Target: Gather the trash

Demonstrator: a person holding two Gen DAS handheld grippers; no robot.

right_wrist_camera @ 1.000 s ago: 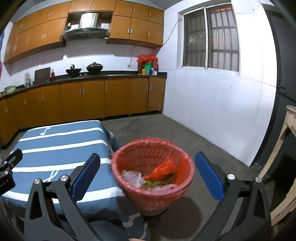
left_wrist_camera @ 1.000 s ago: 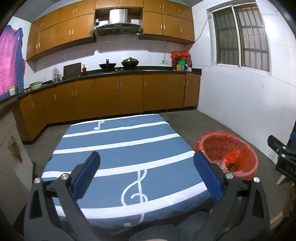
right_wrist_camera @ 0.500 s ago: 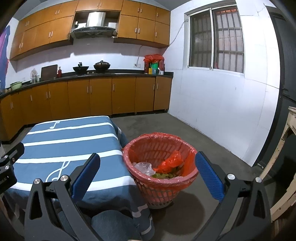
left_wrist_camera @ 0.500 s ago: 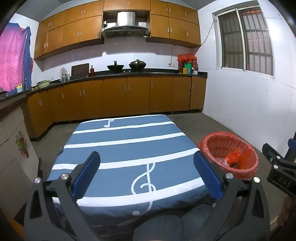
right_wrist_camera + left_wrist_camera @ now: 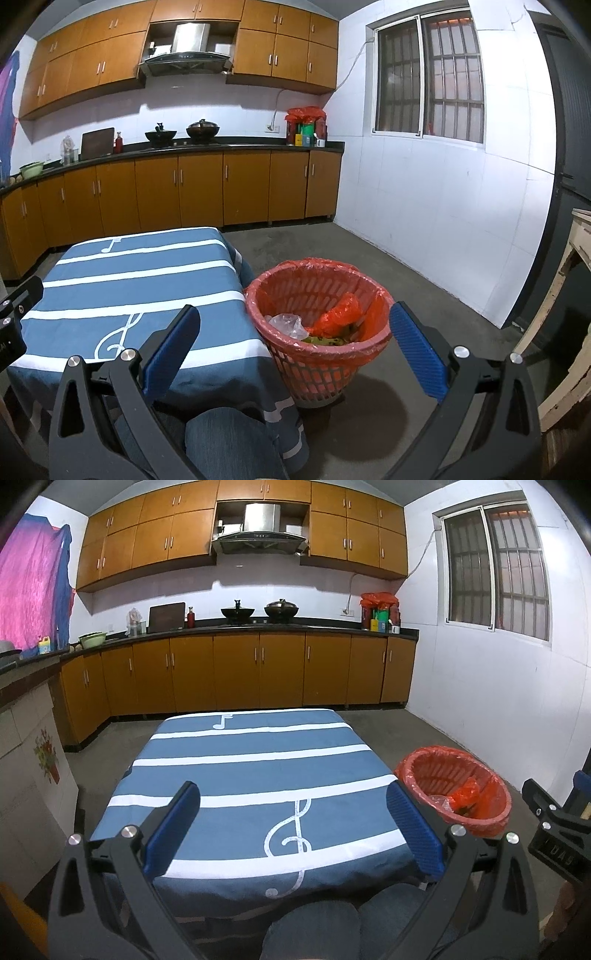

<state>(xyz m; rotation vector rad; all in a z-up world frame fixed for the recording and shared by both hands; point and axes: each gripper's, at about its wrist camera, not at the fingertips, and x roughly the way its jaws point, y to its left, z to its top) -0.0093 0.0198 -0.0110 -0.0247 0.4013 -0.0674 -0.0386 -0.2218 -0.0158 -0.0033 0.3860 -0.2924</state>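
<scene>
Both my tongs, left [image 5: 293,825] and right [image 5: 295,347], are spread wide, holding nothing. The red bag [image 5: 376,317] in the basket [image 5: 321,373], low middle, looks thin and soft; I'd pinch its rim.

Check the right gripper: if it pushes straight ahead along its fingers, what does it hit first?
Probably the red lined trash basket. It sits on the floor between the open fingers of the right gripper, just beside the blue striped tablecloth. Depth is unclear, so a level push could pass over the rim.
</scene>
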